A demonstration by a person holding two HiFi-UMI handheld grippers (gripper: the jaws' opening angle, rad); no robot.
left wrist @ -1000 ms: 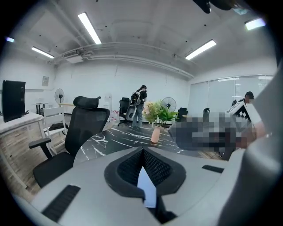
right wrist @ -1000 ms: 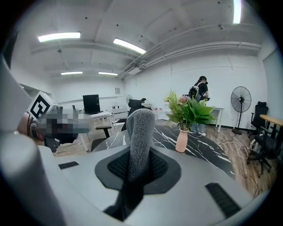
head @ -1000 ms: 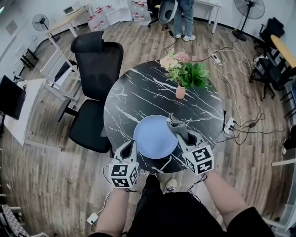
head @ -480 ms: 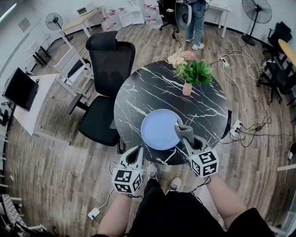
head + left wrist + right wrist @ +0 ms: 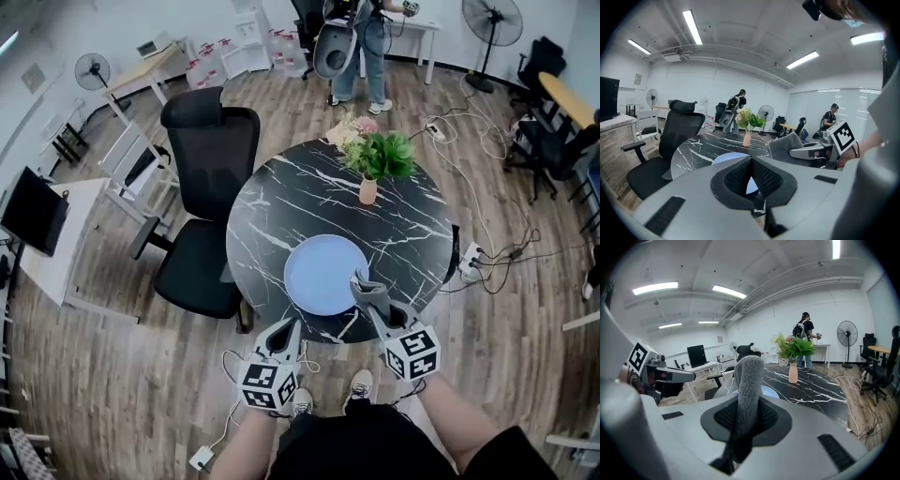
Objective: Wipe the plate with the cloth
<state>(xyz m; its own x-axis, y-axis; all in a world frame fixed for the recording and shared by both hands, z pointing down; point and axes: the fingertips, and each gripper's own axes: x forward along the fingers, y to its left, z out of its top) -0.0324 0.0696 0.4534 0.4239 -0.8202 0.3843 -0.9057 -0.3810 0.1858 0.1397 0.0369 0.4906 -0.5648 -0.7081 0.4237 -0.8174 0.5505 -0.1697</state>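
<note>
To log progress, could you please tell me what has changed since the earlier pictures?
The right gripper, with the cloth, has drawn back along the right side of the plate, from far rim to near rim. The left gripper has pulled back slightly too. Unchanged: cloth clamped, left gripper shut and empty, plate and vase in place.

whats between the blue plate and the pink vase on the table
Nothing stands there: the head view shows only bare black marble tabletop between the plate and the vase.
</note>
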